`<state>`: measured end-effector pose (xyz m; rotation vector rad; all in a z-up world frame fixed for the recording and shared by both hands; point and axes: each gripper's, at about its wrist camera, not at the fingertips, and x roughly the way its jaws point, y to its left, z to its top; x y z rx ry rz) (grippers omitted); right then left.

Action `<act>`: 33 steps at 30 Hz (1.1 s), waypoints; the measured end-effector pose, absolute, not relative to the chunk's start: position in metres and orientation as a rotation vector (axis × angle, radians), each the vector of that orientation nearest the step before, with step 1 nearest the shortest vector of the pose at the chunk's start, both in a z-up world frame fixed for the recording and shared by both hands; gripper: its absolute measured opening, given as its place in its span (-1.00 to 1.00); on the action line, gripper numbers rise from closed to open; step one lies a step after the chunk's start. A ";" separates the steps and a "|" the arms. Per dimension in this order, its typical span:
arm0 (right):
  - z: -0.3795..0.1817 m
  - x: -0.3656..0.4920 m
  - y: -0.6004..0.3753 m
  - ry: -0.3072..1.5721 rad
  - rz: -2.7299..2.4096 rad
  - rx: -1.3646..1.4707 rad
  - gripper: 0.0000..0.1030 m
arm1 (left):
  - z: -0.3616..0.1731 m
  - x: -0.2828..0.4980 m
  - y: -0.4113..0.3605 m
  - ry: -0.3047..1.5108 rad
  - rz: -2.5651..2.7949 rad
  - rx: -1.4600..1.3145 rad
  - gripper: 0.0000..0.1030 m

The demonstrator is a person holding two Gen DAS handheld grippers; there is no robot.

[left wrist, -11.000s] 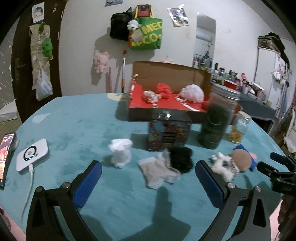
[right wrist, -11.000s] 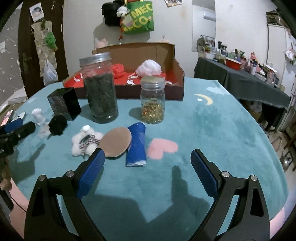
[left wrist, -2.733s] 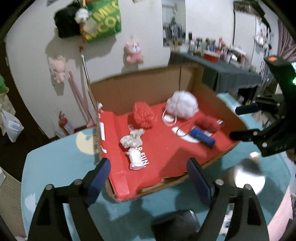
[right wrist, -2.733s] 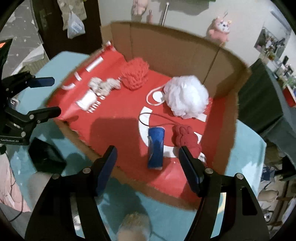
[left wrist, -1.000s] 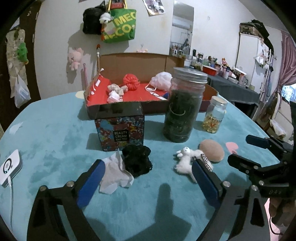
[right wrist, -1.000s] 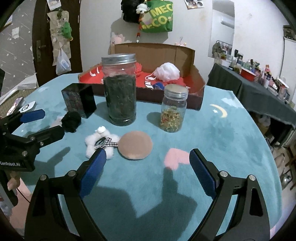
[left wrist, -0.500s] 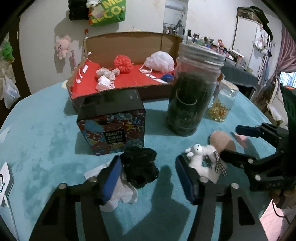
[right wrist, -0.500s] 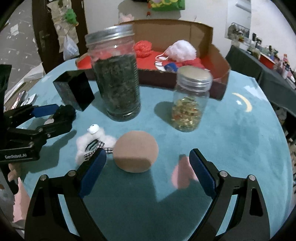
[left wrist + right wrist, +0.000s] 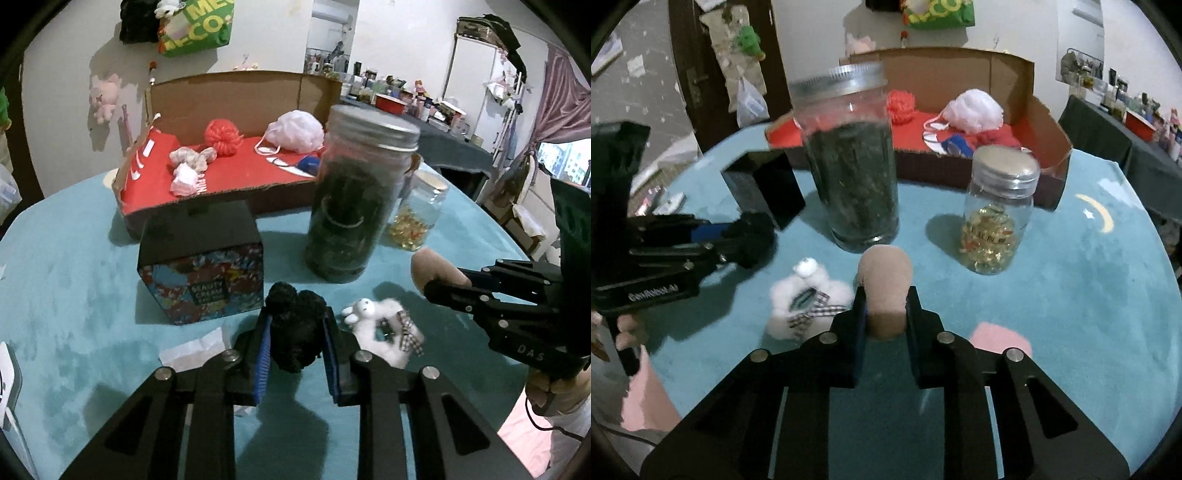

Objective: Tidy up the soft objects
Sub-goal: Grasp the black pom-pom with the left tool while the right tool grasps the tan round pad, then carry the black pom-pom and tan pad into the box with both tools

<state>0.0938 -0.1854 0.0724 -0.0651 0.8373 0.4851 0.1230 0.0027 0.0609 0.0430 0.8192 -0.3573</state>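
I have my left gripper clamped on the black pom-pom and my right gripper pinching the tan puff, but the tall jar straight ahead could topple if I carry either forward to the box.

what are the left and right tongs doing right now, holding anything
Left tongs: shut on the black fluffy scrunchie.
Right tongs: shut on the tan round sponge.
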 end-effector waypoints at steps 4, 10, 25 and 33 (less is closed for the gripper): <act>0.078 0.092 -0.186 0.827 0.479 -0.061 -0.66 | 0.064 0.125 0.002 0.814 -0.357 0.050 -0.49; 0.083 0.094 -0.194 0.822 0.448 -0.057 -0.66 | 0.072 0.125 0.007 0.800 -0.346 0.036 -0.49; 0.115 0.100 -0.222 0.743 0.371 -0.045 -0.66 | 0.105 0.124 0.019 0.719 -0.323 0.036 -0.49; 0.131 0.114 -0.230 0.709 0.364 -0.060 -0.66 | 0.119 0.136 0.021 0.695 -0.319 0.054 -0.49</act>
